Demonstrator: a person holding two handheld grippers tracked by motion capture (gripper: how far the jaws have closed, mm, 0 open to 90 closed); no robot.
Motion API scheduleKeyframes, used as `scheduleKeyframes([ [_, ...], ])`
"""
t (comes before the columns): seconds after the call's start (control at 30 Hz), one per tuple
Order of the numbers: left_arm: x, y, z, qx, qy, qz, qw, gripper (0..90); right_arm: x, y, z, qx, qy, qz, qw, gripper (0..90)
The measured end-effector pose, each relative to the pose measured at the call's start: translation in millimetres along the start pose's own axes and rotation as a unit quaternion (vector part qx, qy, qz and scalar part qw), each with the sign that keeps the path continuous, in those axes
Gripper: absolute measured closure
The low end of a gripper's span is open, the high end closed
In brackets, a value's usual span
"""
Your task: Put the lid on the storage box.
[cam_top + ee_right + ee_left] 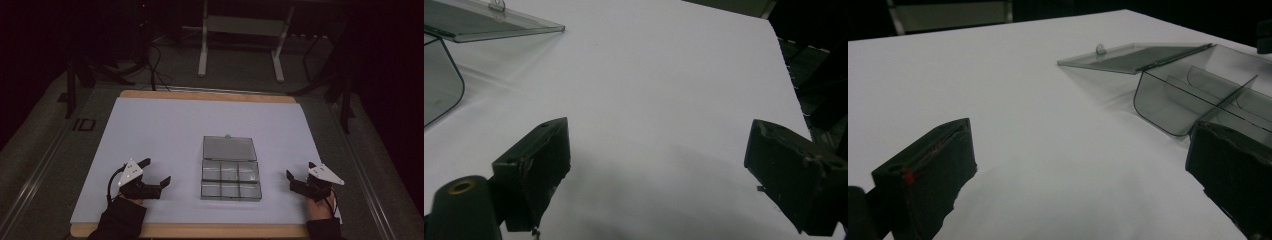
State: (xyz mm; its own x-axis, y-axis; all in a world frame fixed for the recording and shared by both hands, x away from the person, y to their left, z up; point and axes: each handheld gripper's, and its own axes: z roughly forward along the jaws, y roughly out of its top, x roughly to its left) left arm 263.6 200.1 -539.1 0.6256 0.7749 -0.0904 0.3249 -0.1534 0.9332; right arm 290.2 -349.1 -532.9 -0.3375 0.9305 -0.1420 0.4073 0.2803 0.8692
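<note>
The clear organizer box (230, 173) sits mid-sheet, lid flat open at its 12 o'clock. My left gripper (155, 175) and right gripper (291, 180) flank it at 9 and 3, jaws spread, empty. I'd approach slowly, low, square to the walls. No readable writing.

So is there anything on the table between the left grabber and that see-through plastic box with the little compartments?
No, nothing visible. Bare white tabletop lies between the open left gripper and the clear plastic compartment box, whose lid lies folded back. The left gripper view shows the same open stretch up to the box.
</note>
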Motion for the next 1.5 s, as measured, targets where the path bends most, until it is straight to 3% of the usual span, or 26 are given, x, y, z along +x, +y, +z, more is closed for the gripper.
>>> scheduleKeyframes([
  [0.17,0.8,0.9,1.8,0.01,-0.007,-0.001,0.9999,0.9,-0.4,-0.2,-0.7,-0.004,0.0,0.002,1.0,11.1],
  [0.37,5.5,3.9,7.6,0.042,-0.01,-0.025,0.9987,0.9,0.1,-0.1,-0.7,-0.002,0.0,0.003,1.0,11.1],
  [0.43,6.0,7.3,14.9,0.088,-0.01,-0.036,0.9954,0.9,1.5,0.3,0.1,0.003,-0.002,-0.004,1.0,11.1],
  [0.5,4.8,9.8,18.2,0.107,-0.011,-0.044,0.9933,0.9,2.3,0.3,0.4,0.002,-0.003,-0.007,1.0,11.1],
  [0.7,-2.2,24.6,24.8,0.13,-0.034,-0.071,0.9884,1.0,2.4,0.5,0.8,0.004,-0.005,-0.01,0.9999,11.2],
  [0.8,-5.0,32.9,30.4,0.139,-0.033,-0.078,0.9867,1.4,2.3,0.5,0.9,0.005,-0.004,-0.01,0.9999,11.2],
  [0.97,-7.0,45.4,39.8,0.137,-0.037,-0.077,0.9868,1.4,4.9,0.6,1.1,0.005,-0.013,-0.021,0.9997,13.0],
  [1.37,-3.1,55.5,60.4,0.139,-0.056,-0.109,0.9827,1.4,4.8,0.7,1.3,0.006,-0.01,-0.02,0.9997,13.0],
  [1.5,-3.1,60.5,69.1,0.143,-0.047,-0.105,0.983,1.5,4.9,0.8,1.5,0.007,-0.011,-0.021,0.9997,13.0],
])
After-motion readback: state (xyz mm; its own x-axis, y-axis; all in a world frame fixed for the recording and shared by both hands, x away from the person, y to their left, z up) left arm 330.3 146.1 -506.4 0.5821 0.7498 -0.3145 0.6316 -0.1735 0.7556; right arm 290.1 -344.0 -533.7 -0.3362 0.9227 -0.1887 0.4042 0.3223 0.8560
